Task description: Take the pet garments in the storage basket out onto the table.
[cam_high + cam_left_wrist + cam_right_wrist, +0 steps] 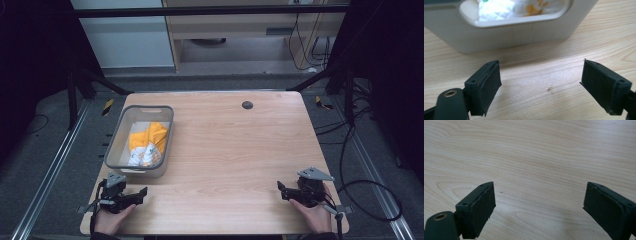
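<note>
Pale wood grain runs across the table (230, 150) we work at, with grey carpet and metal rails around it, dark cables trailing at the right and a light cabinet behind. We hold the left gripper (141, 194) at the near left edge, jaws wide apart with nothing between them. Just ahead of it stands the grey bin (116, 145), close but not touching, with the orange and white cloth (146, 144) lying inside. From the left gripper view we see the bin's near wall (499, 32) and its handle opening, the cloth (499, 8) showing through. We hold the right gripper (281, 191) at the near right edge, well apart from the bin, jaws also spread and empty; its own view gives bare wood (536, 157) ahead.
</note>
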{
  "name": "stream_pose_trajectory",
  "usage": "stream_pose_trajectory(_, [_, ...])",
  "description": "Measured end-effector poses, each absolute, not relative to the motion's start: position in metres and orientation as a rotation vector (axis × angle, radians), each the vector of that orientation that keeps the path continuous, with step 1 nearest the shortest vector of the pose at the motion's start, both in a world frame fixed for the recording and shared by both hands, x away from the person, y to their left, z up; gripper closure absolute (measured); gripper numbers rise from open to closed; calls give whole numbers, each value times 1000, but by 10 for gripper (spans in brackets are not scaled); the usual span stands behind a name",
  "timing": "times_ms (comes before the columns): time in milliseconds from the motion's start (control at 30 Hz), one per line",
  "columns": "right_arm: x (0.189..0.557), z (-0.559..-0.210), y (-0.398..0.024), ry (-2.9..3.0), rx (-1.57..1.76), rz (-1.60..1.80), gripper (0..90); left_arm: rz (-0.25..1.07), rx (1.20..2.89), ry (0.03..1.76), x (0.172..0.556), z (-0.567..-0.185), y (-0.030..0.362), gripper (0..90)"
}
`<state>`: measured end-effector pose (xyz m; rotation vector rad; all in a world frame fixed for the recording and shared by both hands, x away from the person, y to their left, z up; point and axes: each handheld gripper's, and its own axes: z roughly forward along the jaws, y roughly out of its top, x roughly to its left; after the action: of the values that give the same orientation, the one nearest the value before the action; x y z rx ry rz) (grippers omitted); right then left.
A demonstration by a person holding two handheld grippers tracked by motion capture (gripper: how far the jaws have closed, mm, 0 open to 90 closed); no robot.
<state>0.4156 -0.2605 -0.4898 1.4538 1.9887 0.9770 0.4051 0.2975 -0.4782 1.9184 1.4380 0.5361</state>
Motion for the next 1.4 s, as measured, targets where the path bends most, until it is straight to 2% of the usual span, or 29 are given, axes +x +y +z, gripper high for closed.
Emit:
stream_pose_trajectory(1000, [416, -489, -261, 1988, 1449, 980, 105, 596, 1732, 1411, 396, -450, 308, 146])
stream_pose_trajectory(1400, [416, -489, -260, 1995, 1440, 974, 105, 614, 1719, 1384, 395, -437, 309, 136])
